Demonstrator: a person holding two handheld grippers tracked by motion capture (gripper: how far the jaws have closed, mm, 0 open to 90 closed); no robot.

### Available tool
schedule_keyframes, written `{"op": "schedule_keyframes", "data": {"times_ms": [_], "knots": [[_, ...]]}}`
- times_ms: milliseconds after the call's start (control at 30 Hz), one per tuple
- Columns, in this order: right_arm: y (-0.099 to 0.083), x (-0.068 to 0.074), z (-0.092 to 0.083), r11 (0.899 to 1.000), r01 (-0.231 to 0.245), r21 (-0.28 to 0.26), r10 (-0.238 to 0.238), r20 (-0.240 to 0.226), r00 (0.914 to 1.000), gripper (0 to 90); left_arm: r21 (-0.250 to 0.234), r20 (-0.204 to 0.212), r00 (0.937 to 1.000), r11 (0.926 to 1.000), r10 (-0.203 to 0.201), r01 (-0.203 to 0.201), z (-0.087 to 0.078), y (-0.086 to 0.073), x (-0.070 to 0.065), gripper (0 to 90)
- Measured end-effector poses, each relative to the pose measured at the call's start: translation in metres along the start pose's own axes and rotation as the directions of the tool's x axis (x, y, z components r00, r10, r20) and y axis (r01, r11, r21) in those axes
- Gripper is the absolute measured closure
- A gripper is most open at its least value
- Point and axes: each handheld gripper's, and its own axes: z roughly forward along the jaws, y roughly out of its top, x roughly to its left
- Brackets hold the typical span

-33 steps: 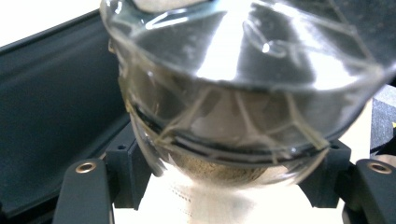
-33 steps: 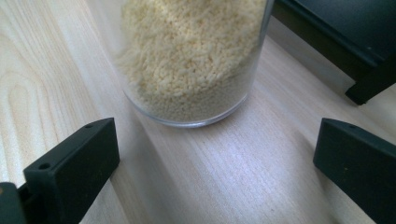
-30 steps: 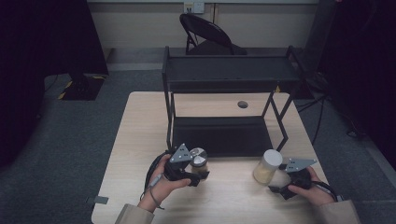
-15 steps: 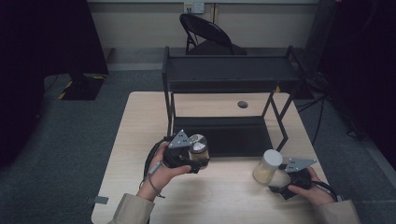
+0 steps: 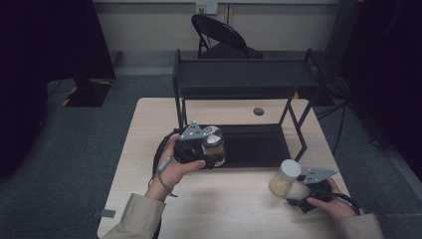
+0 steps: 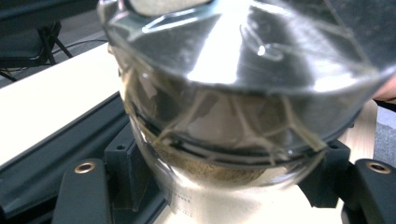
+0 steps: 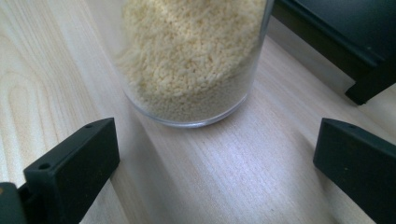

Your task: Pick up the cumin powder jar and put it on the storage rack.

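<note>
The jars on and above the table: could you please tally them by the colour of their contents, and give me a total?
Pale yellow grains: 1, the white-lidded jar standing on the table before the right gripper.
Brownish contents: 1, the silver-lidded jar held in the left gripper by the black rack.
Total: 2 jars.

The table (image 5: 149,129) is showing pale, matt wood grain. The jar (image 6: 224,116) in the left gripper (image 5: 201,149) is gleaming as clear, glossy glass under a shiny metal lid. The second jar (image 7: 196,60) is looking like smooth clear plastic or glass, holding coarse pale grains. The rack (image 5: 244,79) is appearing matt black.
</note>
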Motion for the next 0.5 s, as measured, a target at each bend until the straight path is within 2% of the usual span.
{"op": "schedule_keyframes", "data": {"times_ms": [33,67,233,500], "knots": [[0.0,0.0,0.0,1.0,0.0,0.0,0.0,0.0,1.0,0.0,0.0,0.0,1.0,1.0,0.0,0.0,0.0,0.0,0.0,30.9],[0.0,0.0,0.0,1.0,0.0,0.0,0.0,0.0,1.0,0.0,0.01,-0.002,1.0,0.9999,-0.001,0.001,-0.001,0.009,0.001,30.9],[0.0,0.0,0.0,1.0,0.0,0.0,0.0,0.0,1.0,0.0,0.023,-0.016,0.9999,0.9997,-0.005,0.005,-0.004,0.027,0.003,30.9],[0.0,0.0,0.0,1.0,0.0,0.0,0.0,0.0,1.0,0.0,0.041,-0.047,0.9988,0.9991,0.013,-0.012,-0.01,0.055,0.003,30.9]]}}
